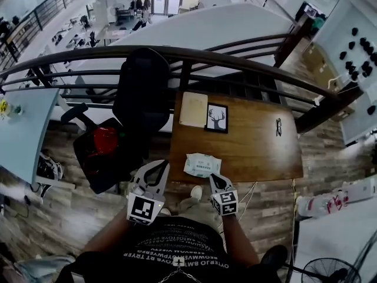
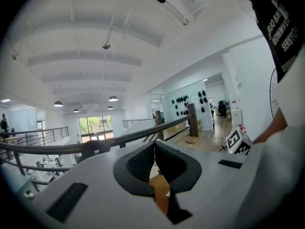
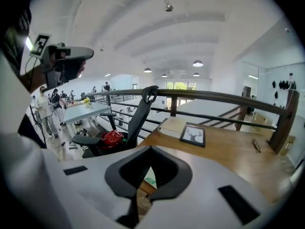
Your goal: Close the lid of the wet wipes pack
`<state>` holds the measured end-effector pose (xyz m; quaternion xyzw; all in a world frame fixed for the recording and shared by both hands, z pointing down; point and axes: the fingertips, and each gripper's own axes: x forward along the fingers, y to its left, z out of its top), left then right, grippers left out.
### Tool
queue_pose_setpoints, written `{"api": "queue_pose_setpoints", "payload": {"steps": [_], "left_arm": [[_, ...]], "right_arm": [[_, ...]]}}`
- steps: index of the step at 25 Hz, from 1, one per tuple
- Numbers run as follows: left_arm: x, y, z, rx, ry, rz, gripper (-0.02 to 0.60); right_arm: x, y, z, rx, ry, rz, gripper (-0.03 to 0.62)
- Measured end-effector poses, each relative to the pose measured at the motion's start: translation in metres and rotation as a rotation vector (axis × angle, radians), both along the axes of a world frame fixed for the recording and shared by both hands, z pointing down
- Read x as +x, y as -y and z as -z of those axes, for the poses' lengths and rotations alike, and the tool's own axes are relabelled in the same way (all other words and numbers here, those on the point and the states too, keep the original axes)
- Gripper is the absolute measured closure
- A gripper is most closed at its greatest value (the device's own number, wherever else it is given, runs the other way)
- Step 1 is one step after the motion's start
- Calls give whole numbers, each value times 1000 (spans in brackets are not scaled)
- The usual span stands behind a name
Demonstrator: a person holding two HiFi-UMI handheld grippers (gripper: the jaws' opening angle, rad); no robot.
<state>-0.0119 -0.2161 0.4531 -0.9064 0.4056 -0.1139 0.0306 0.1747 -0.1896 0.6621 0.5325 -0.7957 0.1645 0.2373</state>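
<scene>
The wet wipes pack, white and pale green, lies flat near the front edge of the wooden table. Its lid is too small in the head view to tell how it stands. My left gripper hangs just left of the table's front corner, off the pack, its jaws shut with nothing between them. My right gripper is raised just in front of the pack and apart from it, jaws shut and empty. A sliver of the pack shows below the right jaws.
On the far side of the table lie a tan notebook, a framed deer picture and a pair of glasses. A black office chair holding a red bag stands left of the table. A dark railing runs behind it.
</scene>
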Motion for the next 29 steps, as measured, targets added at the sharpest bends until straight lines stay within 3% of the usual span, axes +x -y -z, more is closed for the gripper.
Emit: {"api": "queue_pose_setpoints", "payload": {"steps": [9,16,29], "left_arm": [[2,-8,14,24,-25,-46,552],[12,-15,18,14,-48,-84,552],[53,27,-38,-66,41,-83,552]], "right_arm": [[10,-32,133,221,-9,-39,580],[14,-47,199,316,-36,-32,580],[37,-19,171,263,-65,41,580]]}}
